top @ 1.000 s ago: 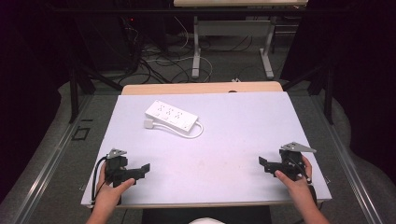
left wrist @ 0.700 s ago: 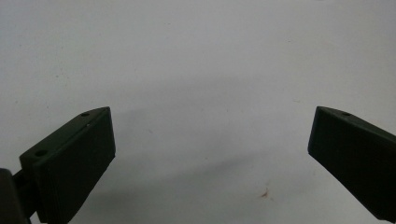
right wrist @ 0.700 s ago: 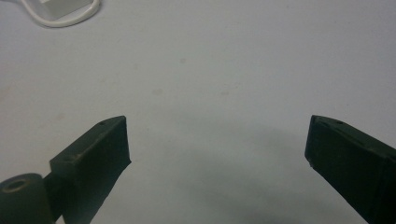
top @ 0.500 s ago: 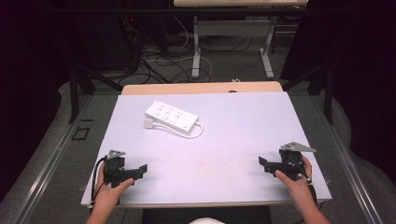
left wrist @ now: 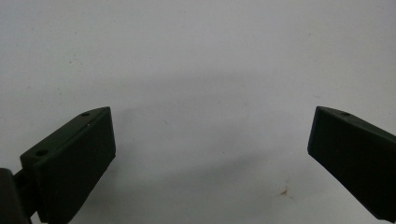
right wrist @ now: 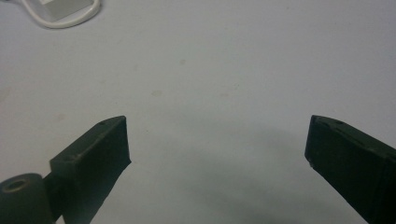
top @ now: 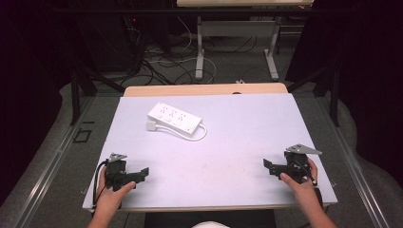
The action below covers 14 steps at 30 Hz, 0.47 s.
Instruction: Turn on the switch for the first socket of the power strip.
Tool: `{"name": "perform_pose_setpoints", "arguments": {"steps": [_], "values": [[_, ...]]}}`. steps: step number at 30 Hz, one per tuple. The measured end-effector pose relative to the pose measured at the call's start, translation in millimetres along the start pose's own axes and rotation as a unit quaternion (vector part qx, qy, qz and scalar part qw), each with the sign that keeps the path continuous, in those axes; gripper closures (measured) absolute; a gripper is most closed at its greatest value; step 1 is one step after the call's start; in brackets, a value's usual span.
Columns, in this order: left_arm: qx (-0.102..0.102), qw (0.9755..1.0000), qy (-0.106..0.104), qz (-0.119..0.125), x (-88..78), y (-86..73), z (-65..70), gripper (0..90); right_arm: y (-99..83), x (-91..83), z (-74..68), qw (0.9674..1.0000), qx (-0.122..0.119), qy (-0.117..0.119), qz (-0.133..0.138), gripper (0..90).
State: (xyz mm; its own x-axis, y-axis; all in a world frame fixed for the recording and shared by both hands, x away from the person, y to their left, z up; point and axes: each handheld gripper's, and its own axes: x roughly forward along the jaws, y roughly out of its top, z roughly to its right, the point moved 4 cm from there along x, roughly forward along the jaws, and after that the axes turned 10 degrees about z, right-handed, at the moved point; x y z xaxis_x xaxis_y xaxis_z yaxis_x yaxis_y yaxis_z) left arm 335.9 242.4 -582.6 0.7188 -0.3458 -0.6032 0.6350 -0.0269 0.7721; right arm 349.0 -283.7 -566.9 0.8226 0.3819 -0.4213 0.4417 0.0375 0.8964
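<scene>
A white power strip (top: pixel 173 118) lies on the white table (top: pixel 237 123), left of centre toward the back, its white cord (top: pixel 199 133) looped at its right end. My left gripper (top: pixel 142 173) rests near the table's front left corner, held by a hand, open with nothing between its jaws. My right gripper (top: pixel 267 165) sits near the front right corner, also hand-held and open. In the left gripper view the gripper (left wrist: pixel 212 140) has its jaws wide apart over bare tabletop. In the right gripper view the gripper (right wrist: pixel 217 144) is likewise spread, and the cord loop (right wrist: pixel 60 18) shows at the top left.
A wooden strip (top: pixel 204 89) runs along the table's far edge. Beyond it on the floor are tangled cables (top: pixel 166 61) and the legs of another table (top: pixel 235 42). Dark curtains flank both sides.
</scene>
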Motion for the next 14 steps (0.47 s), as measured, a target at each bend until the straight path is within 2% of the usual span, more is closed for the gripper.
{"name": "perform_pose_setpoints", "arguments": {"steps": [3, 4, 6, 14], "values": [[-0.002, 1.0, 0.005, 0.004, 0.5, -0.1, -0.6, 0.9, -0.1, -0.7, 0.0, 1.0, 0.005, -0.002, -0.003, 5.8], [0.0, 1.0, 0.004, 0.003, 0.3, -0.1, -1.2, 0.9, -0.1, 1.0, 0.0, 0.9999, 0.005, -0.007, 0.008, 5.8], [-0.001, 1.0, 0.005, 0.004, 0.4, 0.2, -1.6, 0.9, -0.3, -0.4, 0.0, 1.0, 0.006, -0.004, -0.001, 5.8], [-0.001, 1.0, 0.005, 0.006, -0.1, 1.1, -2.1, 0.9, -0.6, -0.5, 0.9, 1.0, 0.006, -0.005, -0.002, 5.8]]}}
